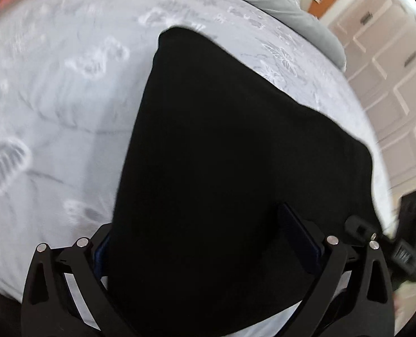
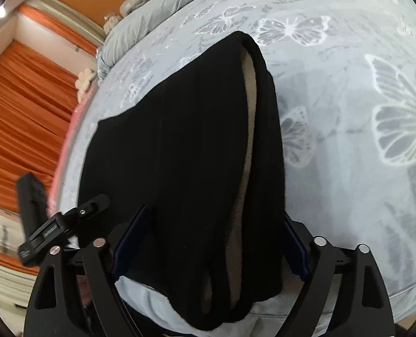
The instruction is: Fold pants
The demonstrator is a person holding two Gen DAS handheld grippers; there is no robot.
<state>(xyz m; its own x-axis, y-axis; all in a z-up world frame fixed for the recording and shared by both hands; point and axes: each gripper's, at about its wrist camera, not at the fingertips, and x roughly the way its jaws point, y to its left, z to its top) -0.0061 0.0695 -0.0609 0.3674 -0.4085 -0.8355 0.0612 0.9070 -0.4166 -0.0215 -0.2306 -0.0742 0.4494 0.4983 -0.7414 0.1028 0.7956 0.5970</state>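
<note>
The black pants lie on the bed, and the left claw and right claw each pinch the near edge, likely to lift and fold it over.

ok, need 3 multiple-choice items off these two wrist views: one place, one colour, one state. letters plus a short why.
1. Where do the pants lie?
A. on the bedspread
B. on the floor
C. in a drawer

2. What colour are the curtains?
A. blue
B. orange
C. white

3. How does the right gripper stand?
A. clear of the cloth
B. fingers wide apart, black cloth between them
C. out of view

Key:
1 A: butterfly-print bedding surrounds the cloth.
2 B: orange folds at the right wrist view's left edge.
3 B: a finger shows on each side of the cloth; grip itself unclear.
</note>
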